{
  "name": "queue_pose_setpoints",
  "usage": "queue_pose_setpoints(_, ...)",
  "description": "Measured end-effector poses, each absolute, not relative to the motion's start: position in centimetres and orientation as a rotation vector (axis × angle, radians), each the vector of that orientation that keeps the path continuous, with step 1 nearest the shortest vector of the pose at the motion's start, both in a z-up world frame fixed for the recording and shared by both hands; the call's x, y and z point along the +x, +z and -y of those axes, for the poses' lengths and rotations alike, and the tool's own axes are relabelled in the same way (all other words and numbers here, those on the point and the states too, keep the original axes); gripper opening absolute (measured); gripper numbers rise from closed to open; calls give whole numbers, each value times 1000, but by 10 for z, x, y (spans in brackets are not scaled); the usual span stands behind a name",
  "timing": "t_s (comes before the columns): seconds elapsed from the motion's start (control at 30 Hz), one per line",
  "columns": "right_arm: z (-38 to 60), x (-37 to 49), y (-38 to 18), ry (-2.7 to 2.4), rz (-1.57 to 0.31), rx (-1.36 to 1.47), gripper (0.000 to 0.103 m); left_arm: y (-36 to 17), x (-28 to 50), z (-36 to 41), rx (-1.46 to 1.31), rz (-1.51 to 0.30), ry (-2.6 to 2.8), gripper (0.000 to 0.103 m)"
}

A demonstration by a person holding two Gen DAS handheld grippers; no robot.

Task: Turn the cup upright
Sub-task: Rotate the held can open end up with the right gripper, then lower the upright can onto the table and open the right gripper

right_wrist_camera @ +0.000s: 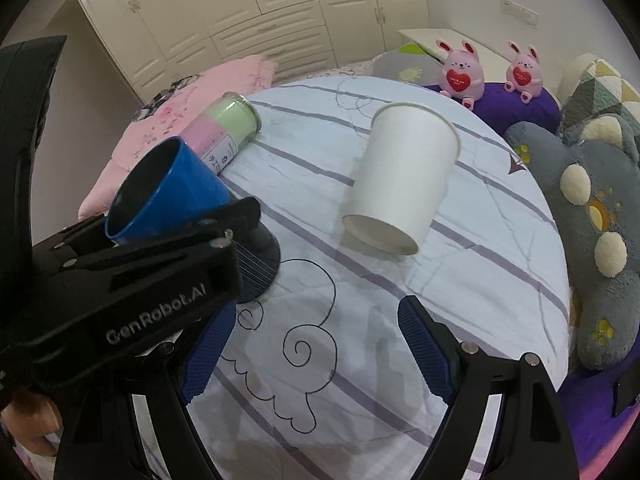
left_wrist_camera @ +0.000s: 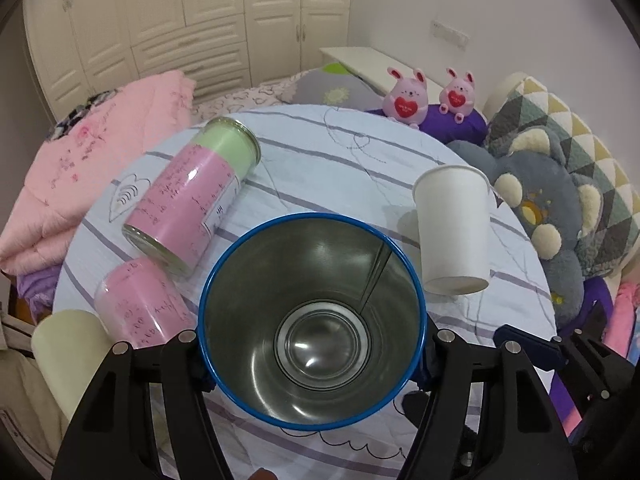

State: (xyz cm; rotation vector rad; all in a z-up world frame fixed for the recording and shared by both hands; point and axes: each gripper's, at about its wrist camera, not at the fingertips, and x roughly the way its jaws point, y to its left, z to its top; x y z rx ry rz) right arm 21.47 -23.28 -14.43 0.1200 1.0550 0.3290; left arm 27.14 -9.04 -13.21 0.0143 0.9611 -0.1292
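Observation:
My left gripper [left_wrist_camera: 312,352] is shut on a blue metal cup [left_wrist_camera: 312,320] with a steel inside; its mouth faces the camera and it is held above the round table. In the right wrist view the blue cup [right_wrist_camera: 168,192] is tilted, mouth up and left, clamped by the left gripper [right_wrist_camera: 224,232]. A white paper cup [left_wrist_camera: 454,228] lies on its side on the striped cloth; it also shows in the right wrist view [right_wrist_camera: 400,176], base toward me. My right gripper [right_wrist_camera: 316,352] is open and empty, just short of the paper cup.
A pink and green can [left_wrist_camera: 192,192] lies on the table's left, with a second pink can [left_wrist_camera: 140,300] nearer. Two pink bunny toys [left_wrist_camera: 432,96] and a grey plush cushion [left_wrist_camera: 540,216] border the table's far and right sides. A pink quilt [left_wrist_camera: 80,168] lies left.

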Motion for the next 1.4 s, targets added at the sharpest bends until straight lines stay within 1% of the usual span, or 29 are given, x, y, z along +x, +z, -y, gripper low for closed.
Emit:
queue_pose_setpoints(0.5,227,216,-147,327,-1057,112,85,-135,270,88,9,-971,-127,70)
queue_pose_setpoints(0.53,227,216,-147,327,-1056,114,85,-135,270,88,11,-972,-126,70)
queue_pose_setpoints(0.63,227,216,-146,330,-1056,117,85,-137,272,88,15,-989,-116,86)
queue_pose_setpoints(0.8,227,216,-143,327,-1051,113,85,-137,271,84,0,-1001,-113,87)
queue_pose_setpoints(0.87,227,215,-142,326,-1049,114,85,-137,270,85,5,-1002,-113,91)
queue_pose_setpoints(0.9,227,215,-142,326,-1048,113,85,-136,270,85,6,-1001,-115,91)
queue_pose_setpoints(1.4,220,205,-129,327,-1030,98,85,-119,250,75,-10,-973,-110,93)
